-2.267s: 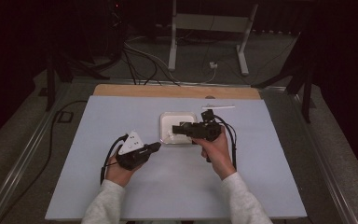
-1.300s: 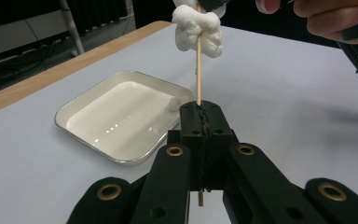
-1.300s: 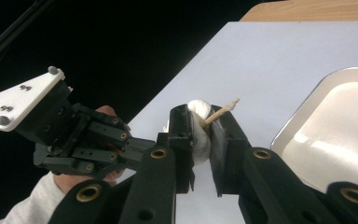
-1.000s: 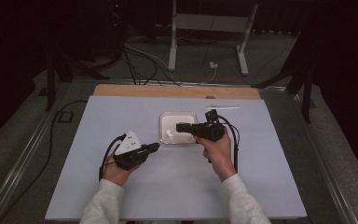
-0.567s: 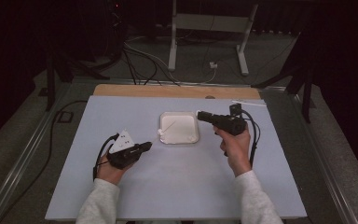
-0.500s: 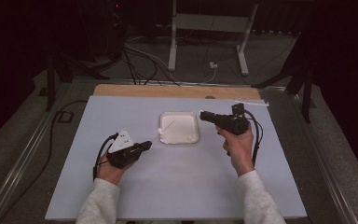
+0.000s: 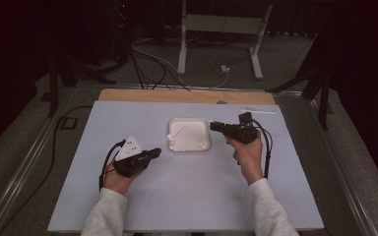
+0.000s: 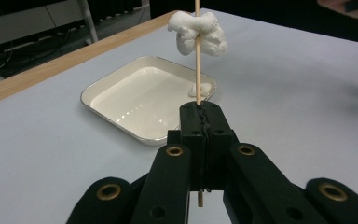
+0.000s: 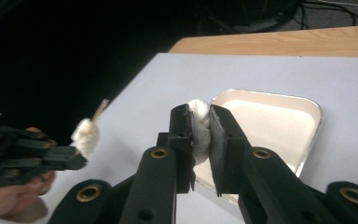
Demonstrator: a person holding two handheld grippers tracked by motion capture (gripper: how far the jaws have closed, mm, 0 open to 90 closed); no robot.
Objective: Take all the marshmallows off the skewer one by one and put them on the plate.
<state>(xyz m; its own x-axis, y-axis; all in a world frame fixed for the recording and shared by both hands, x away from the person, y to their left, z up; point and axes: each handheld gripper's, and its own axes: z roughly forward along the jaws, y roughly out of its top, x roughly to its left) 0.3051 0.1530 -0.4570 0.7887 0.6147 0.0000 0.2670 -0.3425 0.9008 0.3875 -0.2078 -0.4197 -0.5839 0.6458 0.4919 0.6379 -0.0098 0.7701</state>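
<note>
A: How much room is there on the worktop [image 7: 187,196]?

B: Plenty. The tray [image 7: 189,134] sits at centre frame, near the wooden far edge; bare surface lies all around it.

A: And the fingers?

B: The left gripper [image 8: 200,114] pinches a thin wooden skewer [image 8: 197,70] carrying a lumpy white marshmallow [image 8: 200,32], left of the tray. The right gripper [image 9: 199,123] squeezes a second white piece [image 9: 199,128] at the tray's right edge.
</note>
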